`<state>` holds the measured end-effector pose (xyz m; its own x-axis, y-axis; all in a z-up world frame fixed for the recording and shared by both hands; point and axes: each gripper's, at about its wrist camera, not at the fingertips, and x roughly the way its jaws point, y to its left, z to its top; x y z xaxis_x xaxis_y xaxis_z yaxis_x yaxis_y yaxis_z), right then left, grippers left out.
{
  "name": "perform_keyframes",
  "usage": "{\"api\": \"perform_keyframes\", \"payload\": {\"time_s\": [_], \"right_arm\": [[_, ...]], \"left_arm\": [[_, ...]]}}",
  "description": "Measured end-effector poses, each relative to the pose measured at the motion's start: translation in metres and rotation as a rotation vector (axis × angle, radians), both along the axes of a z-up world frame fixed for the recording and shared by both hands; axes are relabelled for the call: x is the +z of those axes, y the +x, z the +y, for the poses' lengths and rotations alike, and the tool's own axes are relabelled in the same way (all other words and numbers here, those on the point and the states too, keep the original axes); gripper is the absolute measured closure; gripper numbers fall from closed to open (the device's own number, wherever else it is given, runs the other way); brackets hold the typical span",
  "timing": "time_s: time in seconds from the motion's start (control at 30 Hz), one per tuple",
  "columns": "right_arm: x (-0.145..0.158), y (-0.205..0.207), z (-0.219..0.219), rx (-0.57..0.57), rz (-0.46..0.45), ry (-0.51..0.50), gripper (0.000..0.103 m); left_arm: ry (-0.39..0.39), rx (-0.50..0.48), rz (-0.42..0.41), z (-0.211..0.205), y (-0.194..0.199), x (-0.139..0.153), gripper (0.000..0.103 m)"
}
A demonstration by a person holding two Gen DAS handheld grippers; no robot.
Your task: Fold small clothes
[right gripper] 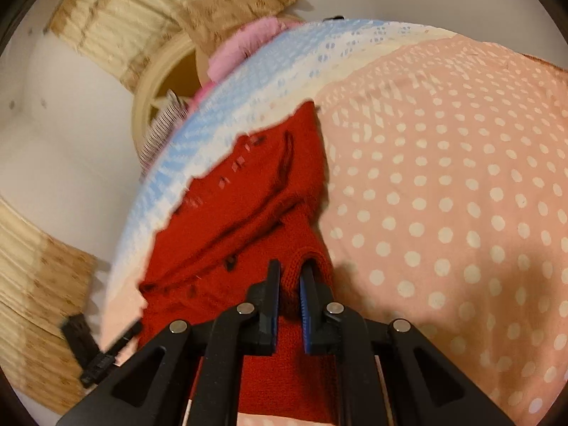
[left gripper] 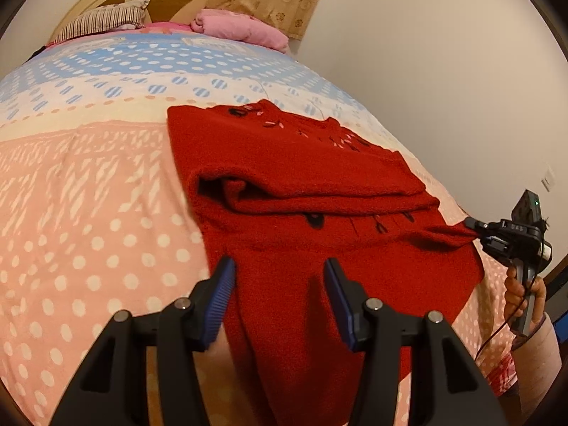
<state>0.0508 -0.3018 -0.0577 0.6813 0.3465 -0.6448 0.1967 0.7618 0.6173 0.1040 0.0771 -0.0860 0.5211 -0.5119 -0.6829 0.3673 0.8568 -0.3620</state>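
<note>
A red knitted sweater (left gripper: 301,163) with small dark and pale motifs lies partly folded on the bed, its upper half doubled over the lower. My left gripper (left gripper: 279,266) hovers open over the sweater's near part, blue pads apart, red fabric below the gap and not pinched. At the right edge, my right gripper (left gripper: 472,226) is shut on a corner of the sweater, which is drawn taut toward it. In the right wrist view the right gripper (right gripper: 291,273) clamps a ribbed red edge (right gripper: 289,277) between its pads, with the sweater (right gripper: 248,206) stretching away.
The bedspread (left gripper: 88,213) is pink with white dots, turning blue and white farther off. A striped pillow (left gripper: 106,17) and a pink blanket (left gripper: 238,28) lie by the headboard. A wall (left gripper: 426,71) runs along the bed's right side. A hand (left gripper: 522,291) holds the right gripper's handle.
</note>
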Motion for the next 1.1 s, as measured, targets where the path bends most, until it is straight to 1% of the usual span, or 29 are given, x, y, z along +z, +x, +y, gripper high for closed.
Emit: {"api": "perform_keyframes", "payload": {"time_s": [0.07,0.2,0.23,0.27,0.3,0.33,0.37,0.4,0.43,0.47,0.5,0.6,0.63,0.7,0.73,0.77,0.8,0.83,0.93,1.0,1.03,1.07,1.1], "right_arm": [[0.004,-0.005,-0.005,-0.008,-0.03,0.029,0.093],[0.008,-0.012,-0.01,-0.016,-0.047,0.038,0.09],[0.009,-0.013,-0.011,-0.025,-0.048,0.04,0.081],[0.01,-0.016,-0.014,-0.043,-0.054,0.041,0.063],[0.011,-0.019,-0.017,-0.061,-0.065,0.047,0.054],[0.012,-0.023,-0.021,-0.079,-0.083,0.058,0.04],[0.014,-0.027,-0.027,-0.099,-0.108,0.075,0.038],[0.015,-0.03,-0.031,-0.109,-0.122,0.087,0.038],[0.017,-0.033,-0.034,-0.118,-0.134,0.097,0.038],[0.018,-0.035,-0.036,-0.126,-0.141,0.087,0.038],[0.02,-0.037,-0.035,-0.124,-0.138,0.053,0.038],[0.023,-0.032,-0.018,-0.065,-0.099,-0.116,0.038],[0.023,-0.029,-0.01,-0.032,-0.088,-0.161,0.038],[0.02,-0.017,0.009,0.039,-0.074,-0.25,0.038],[0.018,-0.01,0.018,0.061,-0.065,-0.295,0.038],[0.014,-0.004,0.023,0.072,-0.058,-0.332,0.038],[0.011,0.002,0.027,0.082,-0.049,-0.359,0.038],[0.006,0.01,0.032,0.094,-0.035,-0.384,0.038],[-0.012,0.027,0.045,0.15,0.012,-0.427,0.038],[-0.016,0.028,0.057,0.154,0.016,-0.529,0.063],[-0.015,0.027,0.061,0.167,0.017,-0.558,0.08],[-0.013,0.025,0.063,0.173,0.009,-0.553,0.086],[-0.009,0.023,0.065,0.159,0.001,-0.558,0.086]], "left_arm": [[0.012,-0.008,0.023,-0.003,0.002,-0.005,0.047],[-0.003,0.004,0.02,-0.005,0.002,-0.008,0.047],[-0.01,0.006,0.021,-0.004,0.003,-0.008,0.047],[-0.017,0.009,0.022,-0.004,0.003,-0.009,0.047],[-0.025,0.012,0.024,-0.003,0.004,-0.01,0.047],[-0.036,0.016,0.024,-0.002,0.004,-0.011,0.048],[-0.039,0.019,0.023,-0.001,0.004,-0.011,0.056],[-0.037,0.026,0.014,-0.001,0.003,-0.011,0.066],[-0.023,0.027,0.008,-0.002,0.003,-0.011,0.09],[-0.014,0.021,0.01,-0.003,0.002,-0.013,0.093],[-0.015,0.022,0.006,-0.003,0.002,-0.013,0.093],[-0.026,0.026,0.002,-0.003,0.001,-0.011,0.093],[-0.025,0.023,0.002,-0.005,0.002,-0.011,0.092],[-0.017,0.031,0.004,-0.006,0.004,-0.012,0.084],[-0.028,0.029,0.011,-0.006,0.005,-0.013,0.074],[-0.046,0.028,0.022,-0.006,0.006,-0.013,0.067],[-0.065,0.026,0.03,-0.006,0.007,-0.013,0.058],[-0.078,0.023,0.035,-0.007,0.008,-0.012,0.053],[-0.042,0.028,0.015,-0.014,0.007,-0.011,0.054],[-0.01,0.028,-0.009,-0.018,0.005,-0.011,0.066],[0.018,0.029,-0.023,-0.02,0.004,-0.011,0.085],[0.023,0.028,-0.02,-0.02,0.003,-0.012,0.089],[0.016,0.033,-0.018,-0.017,0.003,-0.012,0.09]]}}
